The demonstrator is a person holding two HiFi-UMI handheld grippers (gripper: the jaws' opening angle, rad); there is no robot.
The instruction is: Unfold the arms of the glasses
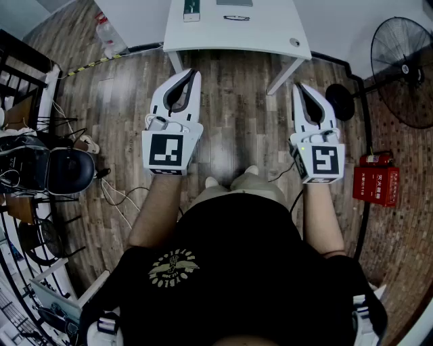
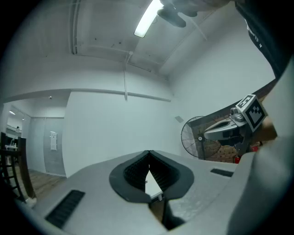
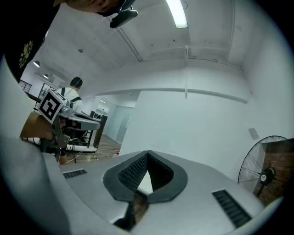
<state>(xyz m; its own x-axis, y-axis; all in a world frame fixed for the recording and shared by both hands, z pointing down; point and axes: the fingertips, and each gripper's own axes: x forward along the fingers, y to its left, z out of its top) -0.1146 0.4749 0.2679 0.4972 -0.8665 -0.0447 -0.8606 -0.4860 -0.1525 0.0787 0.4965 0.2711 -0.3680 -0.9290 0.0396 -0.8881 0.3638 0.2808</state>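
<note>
My left gripper (image 1: pixel 192 71) and right gripper (image 1: pixel 298 86) hang level, jaws together on nothing, well short of the white table (image 1: pixel 270 34). The glasses (image 1: pixel 236 18) lie well back from its near edge. If I reach in closed, I'd likely shove the thin frame away instead of gripping it

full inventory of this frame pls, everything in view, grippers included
table: one, white, top centre
glasses: one pair, dark frame, on the table
small box: one, dark top, on the table left of the glasses
bottle: one, clear, floor left of the table
fan: one, black, floor at right
red box: one, red, right edge
chair: one, black, left edge
person: black shirt, bottom centre
left gripper: white, shut, empty
right gripper: white, shut, empty
</note>
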